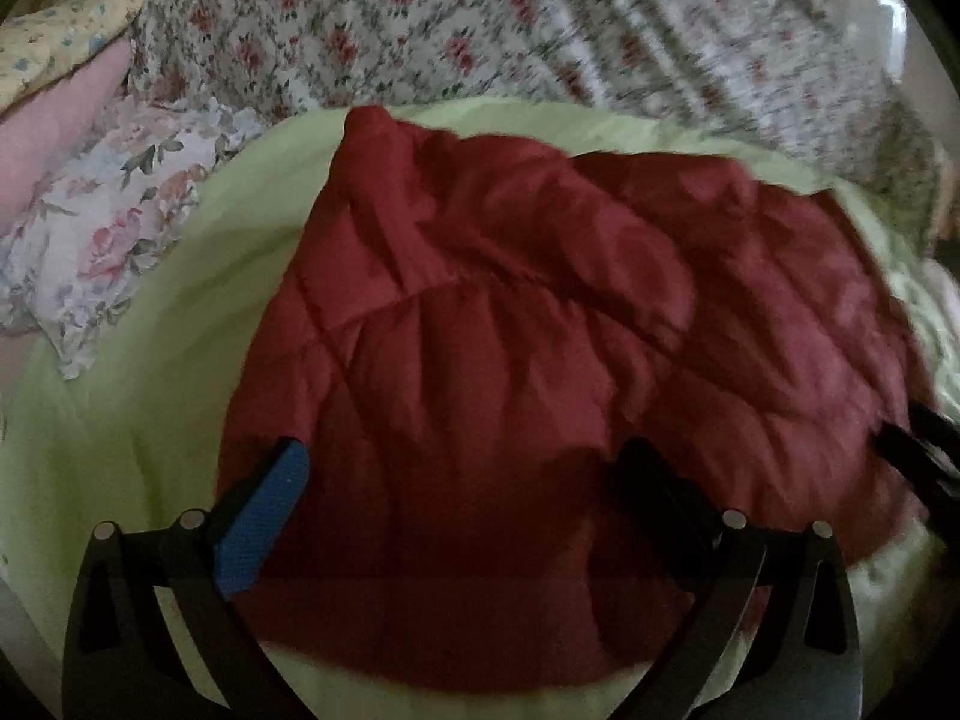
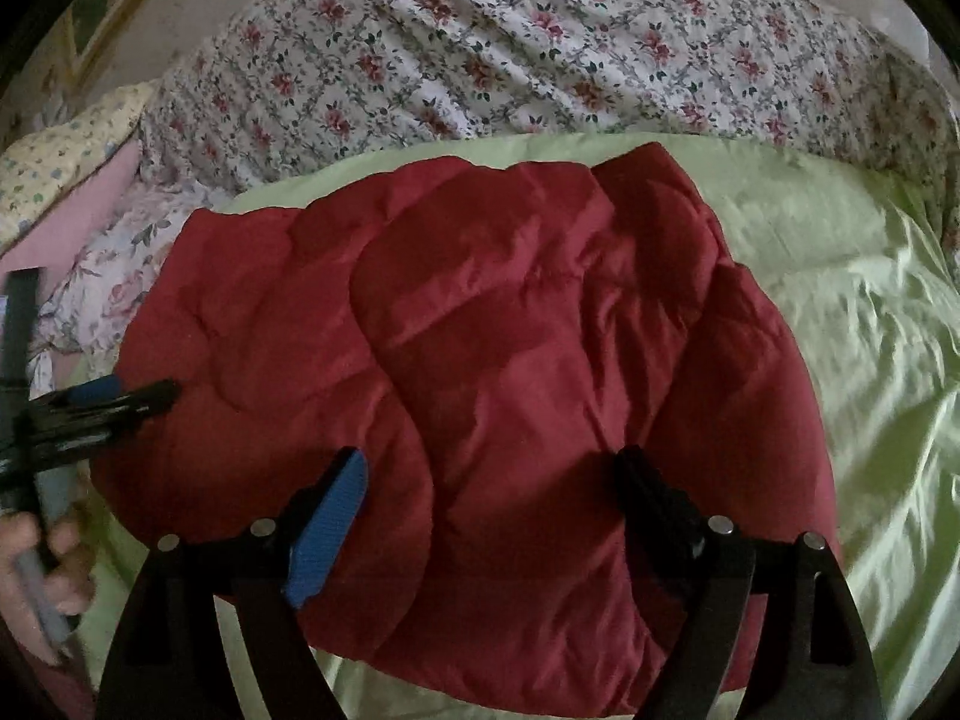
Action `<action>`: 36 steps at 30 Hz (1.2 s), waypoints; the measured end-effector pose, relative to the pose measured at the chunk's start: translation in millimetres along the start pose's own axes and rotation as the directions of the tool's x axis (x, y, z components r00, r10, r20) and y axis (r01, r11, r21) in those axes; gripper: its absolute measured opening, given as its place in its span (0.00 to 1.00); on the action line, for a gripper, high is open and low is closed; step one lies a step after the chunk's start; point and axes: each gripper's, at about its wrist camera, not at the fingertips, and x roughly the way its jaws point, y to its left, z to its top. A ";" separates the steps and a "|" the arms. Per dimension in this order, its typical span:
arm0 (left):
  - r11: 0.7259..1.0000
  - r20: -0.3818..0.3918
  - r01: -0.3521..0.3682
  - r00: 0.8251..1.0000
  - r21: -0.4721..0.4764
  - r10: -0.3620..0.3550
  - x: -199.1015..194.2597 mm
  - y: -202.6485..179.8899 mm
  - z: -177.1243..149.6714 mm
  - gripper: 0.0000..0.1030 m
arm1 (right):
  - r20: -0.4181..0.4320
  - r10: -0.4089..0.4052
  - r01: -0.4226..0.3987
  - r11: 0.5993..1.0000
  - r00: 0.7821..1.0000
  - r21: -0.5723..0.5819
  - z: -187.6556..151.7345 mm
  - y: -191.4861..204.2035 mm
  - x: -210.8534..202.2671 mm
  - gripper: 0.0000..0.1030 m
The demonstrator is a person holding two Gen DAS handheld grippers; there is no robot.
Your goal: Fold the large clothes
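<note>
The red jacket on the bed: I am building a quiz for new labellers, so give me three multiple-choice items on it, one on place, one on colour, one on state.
1. What does the red jacket lie on?
A. a green sheet
B. a wooden floor
C. a chair

2. What colour is the pad on each gripper?
A. yellow
B. blue
C. white

3. How do the right gripper jaws stand?
A. shut on a sleeve
B. shut on nothing
C. open over the jacket

Key:
1 A: green sheet shows all round the jacket.
2 B: blue pad in both wrist views.
3 C: the jaws stand wide apart, gripping nothing.
</note>
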 end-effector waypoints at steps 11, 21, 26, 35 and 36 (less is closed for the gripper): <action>1.000 -0.036 0.025 0.999 -0.018 -0.026 19.4 -12.4 -17.2 1.00 | 0.010 -0.043 0.043 0.998 0.999 -0.034 -8.7 1.0 12.5 0.86; 1.000 -0.037 -0.001 0.999 -0.024 0.000 18.6 -15.3 -17.5 1.00 | 0.016 -0.030 0.030 1.000 0.999 0.008 -10.0 1.6 -3.8 0.88; 1.000 -0.045 -0.010 0.999 -0.012 0.010 3.4 -16.2 -23.5 1.00 | 0.036 0.002 -0.003 1.000 0.999 0.007 -21.1 8.5 -31.4 0.88; 0.999 -0.091 0.001 0.996 -0.041 -0.004 -17.9 -2.0 -52.7 1.00 | 0.001 0.023 -0.023 0.999 1.000 -0.043 -47.5 25.6 -56.1 0.89; 0.999 -0.095 -0.004 0.996 -0.040 0.000 -19.0 -0.7 -55.8 1.00 | -0.009 0.022 -0.023 0.999 1.000 -0.049 -51.4 26.8 -57.0 0.89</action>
